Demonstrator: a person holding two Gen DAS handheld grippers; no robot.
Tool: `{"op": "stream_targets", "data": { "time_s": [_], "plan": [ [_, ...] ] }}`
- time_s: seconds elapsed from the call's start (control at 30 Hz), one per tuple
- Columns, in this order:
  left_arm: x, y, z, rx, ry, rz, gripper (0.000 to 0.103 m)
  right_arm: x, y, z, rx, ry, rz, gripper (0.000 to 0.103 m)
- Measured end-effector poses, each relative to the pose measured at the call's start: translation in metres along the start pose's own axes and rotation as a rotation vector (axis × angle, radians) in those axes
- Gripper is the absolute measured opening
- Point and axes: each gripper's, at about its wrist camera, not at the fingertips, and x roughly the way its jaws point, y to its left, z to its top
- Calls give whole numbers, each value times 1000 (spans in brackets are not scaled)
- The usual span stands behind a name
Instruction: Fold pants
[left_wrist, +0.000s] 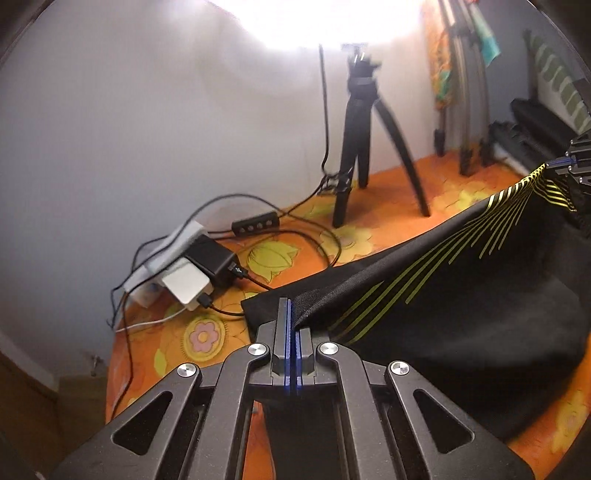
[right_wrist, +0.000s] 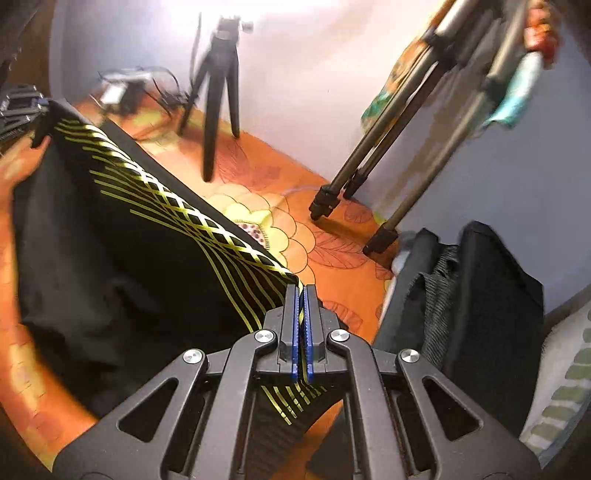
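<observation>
Mid-fold lift: left hand-held gripper and right hand-held gripper each clamped on an edge of the black pants, stretched taut above the orange floral sheet; next, likely carry edge over, lay flat.

The left tool pinches the black pants' edge above the orange floral sheet; the right tool grips their far corner.

pants lower part cut off, tall tripod top blurred
</observation>
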Motion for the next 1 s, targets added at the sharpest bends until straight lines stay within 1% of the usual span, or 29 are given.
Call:
{"op": "stream_targets", "data": {
  "time_s": [0.13, 0.27, 0.5, 0.53, 0.6, 0.63, 0.67, 0.7, 0.73, 0.77, 0.83, 0.93, 1.0],
  "plan": [
    [28, -3, 2, 17, 57, 4, 1, 35, -4, 11, 11, 46, -4, 3],
    [45, -4, 4, 20, 91, 2, 1, 61, -6, 18, 17, 97, -6, 3],
    [64, -8, 4, 21, 145, 3, 1, 83, 5, 15, -13, 155, -28, 3],
    [66, -9, 5, 25, 154, 5, 4, 85, 5, 15, -14, 164, -26, 3],
    [68, -9, 5, 30, 172, 19, 5, 89, 3, 15, -3, 175, -46, 3],
    [68, -9, 6, 32, 175, 34, 11, 89, 1, 15, 8, 175, -49, 4],
    [67, -8, 6, 33, 172, 45, 21, 89, -3, 17, 24, 176, -48, 15],
    [65, -7, 7, 29, 170, 52, 26, 88, -7, 18, 45, 171, -62, 24],
    [62, -5, 8, 21, 162, 61, 37, 85, -12, 19, 65, 157, -86, 48],
    [60, -5, 9, 16, 157, 66, 40, 81, -15, 20, 79, 140, -97, 61],
    [55, -3, 10, 7, 144, 78, 41, 71, -23, 22, 117, 102, -92, 62],
    [45, 1, 11, -20, 130, 68, 42, 55, -32, 20, 170, 63, -50, 62],
    [35, 2, 10, -31, 116, 62, 46, 44, -32, 17, 183, 42, -37, 62]
  ]
}}
